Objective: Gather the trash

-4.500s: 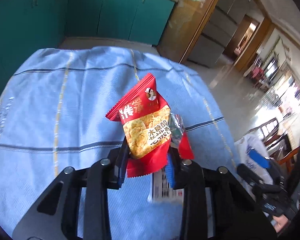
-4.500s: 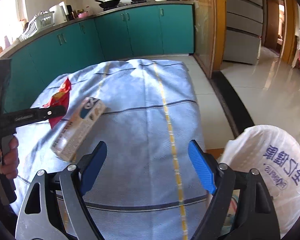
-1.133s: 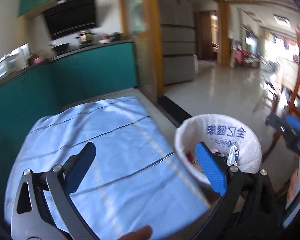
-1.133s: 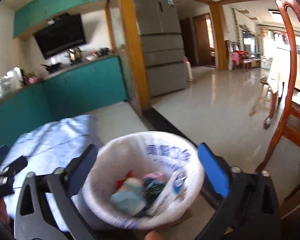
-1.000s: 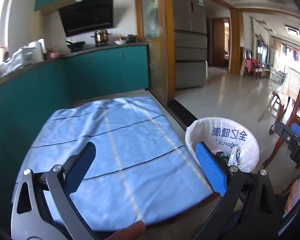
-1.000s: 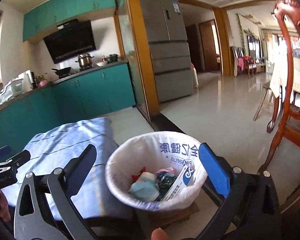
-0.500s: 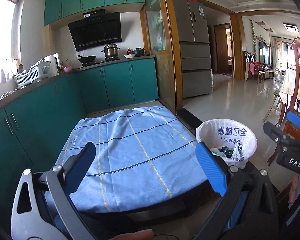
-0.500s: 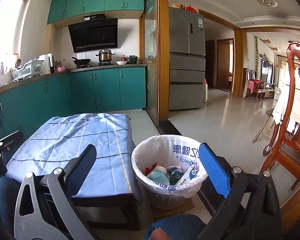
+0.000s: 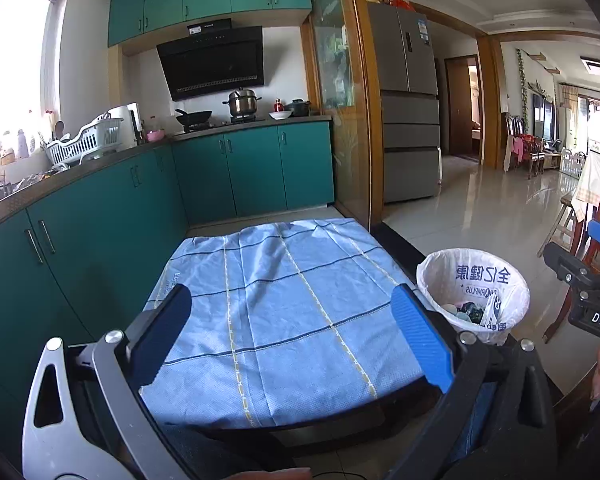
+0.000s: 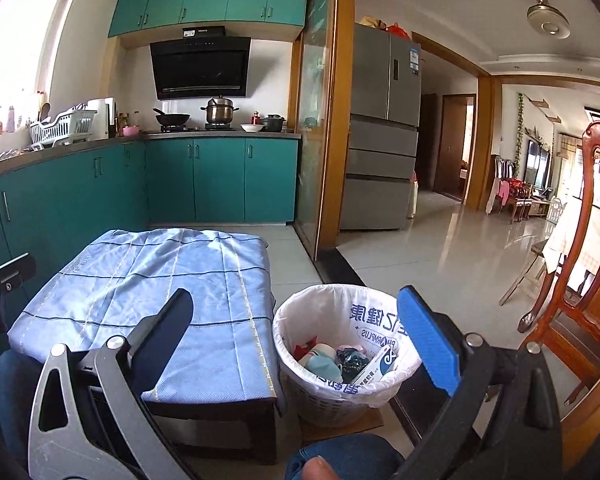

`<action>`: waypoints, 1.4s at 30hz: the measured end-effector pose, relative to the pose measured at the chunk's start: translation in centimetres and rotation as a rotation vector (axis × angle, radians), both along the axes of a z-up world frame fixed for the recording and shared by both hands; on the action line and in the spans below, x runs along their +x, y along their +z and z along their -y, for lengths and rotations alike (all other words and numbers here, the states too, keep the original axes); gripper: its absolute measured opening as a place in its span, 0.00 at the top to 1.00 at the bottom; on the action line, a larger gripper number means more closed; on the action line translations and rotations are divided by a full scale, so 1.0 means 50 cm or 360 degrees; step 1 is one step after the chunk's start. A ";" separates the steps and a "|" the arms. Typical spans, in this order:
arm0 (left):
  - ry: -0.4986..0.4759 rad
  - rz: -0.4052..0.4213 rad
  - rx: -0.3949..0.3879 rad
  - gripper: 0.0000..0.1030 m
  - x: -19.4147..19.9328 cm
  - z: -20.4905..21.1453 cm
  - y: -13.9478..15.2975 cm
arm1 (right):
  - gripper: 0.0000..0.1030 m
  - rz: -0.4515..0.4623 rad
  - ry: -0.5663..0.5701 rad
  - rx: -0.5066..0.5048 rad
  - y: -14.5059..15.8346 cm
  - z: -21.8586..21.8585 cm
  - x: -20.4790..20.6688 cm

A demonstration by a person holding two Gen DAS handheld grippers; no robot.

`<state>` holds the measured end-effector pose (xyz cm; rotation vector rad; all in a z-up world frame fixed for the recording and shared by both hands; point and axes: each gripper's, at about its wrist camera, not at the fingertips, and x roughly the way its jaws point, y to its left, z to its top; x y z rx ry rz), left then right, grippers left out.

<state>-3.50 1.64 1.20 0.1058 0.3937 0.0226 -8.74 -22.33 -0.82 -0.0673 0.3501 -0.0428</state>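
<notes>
Left wrist view: set back from the blue-clothed table (image 9: 284, 312), looking down its length toward the teal cabinets (image 9: 256, 172). Right wrist view: a bit further right of that table (image 10: 160, 300), closer to the trash bin (image 10: 336, 396). Table, bin (image 9: 512, 284) and cabinets (image 10: 220, 176) shared by both.

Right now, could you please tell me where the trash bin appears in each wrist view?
Left wrist: bin at right of centre, beside the table's right edge.
Right wrist: bin at lower centre, between the fingers, right of the table.
Shared landmark: blue tablecloth.
</notes>
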 end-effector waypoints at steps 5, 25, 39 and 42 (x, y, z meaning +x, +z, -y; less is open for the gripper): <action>-0.0012 0.0000 0.0001 0.03 -0.007 -0.003 -0.002 | 0.03 -0.0007 -0.0007 0.0005 0.000 0.000 -0.001; -0.0018 0.0027 0.0005 0.03 -0.021 0.006 0.008 | 0.03 0.0009 -0.0011 0.0008 0.002 0.011 -0.010; -0.0021 0.0040 0.0007 0.03 -0.025 0.016 0.013 | 0.03 0.0008 -0.0032 0.0011 0.001 0.029 -0.018; -0.0028 0.0048 0.0010 0.03 -0.029 0.020 0.016 | 0.03 0.0012 -0.0034 0.0015 0.002 0.031 -0.022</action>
